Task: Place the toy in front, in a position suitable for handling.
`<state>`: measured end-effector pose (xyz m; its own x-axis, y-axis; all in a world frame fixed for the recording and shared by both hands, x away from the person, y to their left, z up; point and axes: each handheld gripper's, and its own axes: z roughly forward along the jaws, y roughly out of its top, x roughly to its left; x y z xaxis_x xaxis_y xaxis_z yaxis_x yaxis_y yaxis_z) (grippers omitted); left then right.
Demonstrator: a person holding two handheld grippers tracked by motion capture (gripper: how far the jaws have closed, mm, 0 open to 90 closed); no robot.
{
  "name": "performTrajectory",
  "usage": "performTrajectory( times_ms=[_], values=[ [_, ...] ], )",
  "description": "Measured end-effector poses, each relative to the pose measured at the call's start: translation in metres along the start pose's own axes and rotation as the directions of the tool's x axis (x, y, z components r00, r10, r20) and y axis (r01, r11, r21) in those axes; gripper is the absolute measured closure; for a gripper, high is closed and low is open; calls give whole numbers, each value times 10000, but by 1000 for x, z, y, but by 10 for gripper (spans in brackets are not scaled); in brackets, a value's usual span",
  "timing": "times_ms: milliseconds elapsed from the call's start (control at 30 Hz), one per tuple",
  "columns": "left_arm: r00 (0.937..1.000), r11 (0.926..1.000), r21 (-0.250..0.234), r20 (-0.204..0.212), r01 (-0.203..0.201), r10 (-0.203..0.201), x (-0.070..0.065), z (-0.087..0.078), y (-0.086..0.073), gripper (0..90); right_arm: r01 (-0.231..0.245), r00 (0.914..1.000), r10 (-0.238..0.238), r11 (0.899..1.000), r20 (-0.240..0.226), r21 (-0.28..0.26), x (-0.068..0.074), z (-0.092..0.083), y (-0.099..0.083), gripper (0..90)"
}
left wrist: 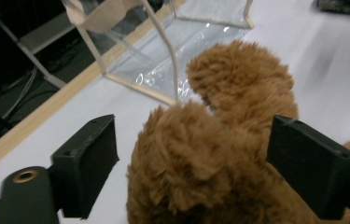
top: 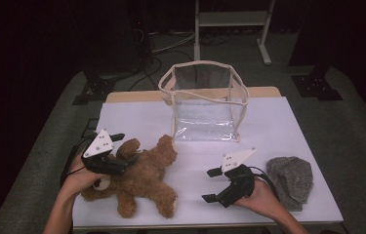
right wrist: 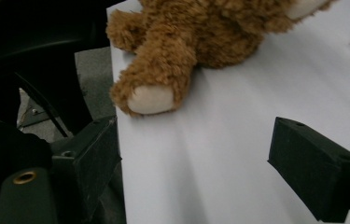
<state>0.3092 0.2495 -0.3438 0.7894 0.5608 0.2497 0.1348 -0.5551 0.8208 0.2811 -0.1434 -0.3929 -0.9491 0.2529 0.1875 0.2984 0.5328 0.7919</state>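
One brown teddy bear (top: 141, 178) lies sprawled on the white desk (top: 268, 126) near its front left corner, head toward the person's left hand and one arm reaching up toward the single clear plastic bag (top: 205, 100), which stands upright and open-topped at the middle back of the desk. One grey felt-like lump (top: 292, 180) rests near the front right edge. There are two grippers. The left gripper (top: 124, 148) sits over the bear's upper body; in the left gripper view its jaws stand spread on either side of a furry limb (left wrist: 200, 163), with a gap visible at the left pad, so the fur is between them but not pinched. The right gripper (top: 211, 185) hovers over bare desk between bear and lump, jaws wide apart with nothing in them. The bear's face is covered by the left gripper and hand, and the right gripper view cuts off everything above its legs (right wrist: 158, 84).
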Motion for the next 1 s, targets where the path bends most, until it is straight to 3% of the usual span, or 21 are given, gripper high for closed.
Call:
performTrajectory(
  times_ms=[67,233,400,667,833,867,900,933,1000],
  values=[
    [10000,9997,259,37,35,-36,5,2,-3,249,70,9995,-66,9999,-307,108,4,9,9,149],
    [9999,9994,337,120,103,-107,6,4,-6,419,105,9984,-95,9998,-565,179,7,23,18,149],
    [10000,9983,584,-98,-9,14,6,9,-6,603,38,9965,-5,9992,-841,394,10,55,26,149],
    [9998,9983,544,-91,-187,192,7,10,-5,683,-35,9936,138,9958,-1119,916,14,103,27,151],
    [9999,9993,347,-75,-112,114,8,7,-6,701,-25,9921,173,9930,-1246,1181,13,122,28,250],
    [10000,9997,226,-56,-17,19,9,6,-7,706,-11,9906,195,9908,-1351,1353,13,128,28,330],
    [10000,9997,226,-56,-17,19,9,6,-7,711,-11,9906,195,9908,-1351,1353,13,128,28,330],
    [10000,9999,81,-59,64,-63,9,4,-8,712,-154,9891,342,9913,-1431,1309,12,130,27,415],
    [9999,9999,-43,-85,114,-114,9,3,-8,719,-192,9882,376,9921,-1483,1239,10,129,27,488]
  ],
)
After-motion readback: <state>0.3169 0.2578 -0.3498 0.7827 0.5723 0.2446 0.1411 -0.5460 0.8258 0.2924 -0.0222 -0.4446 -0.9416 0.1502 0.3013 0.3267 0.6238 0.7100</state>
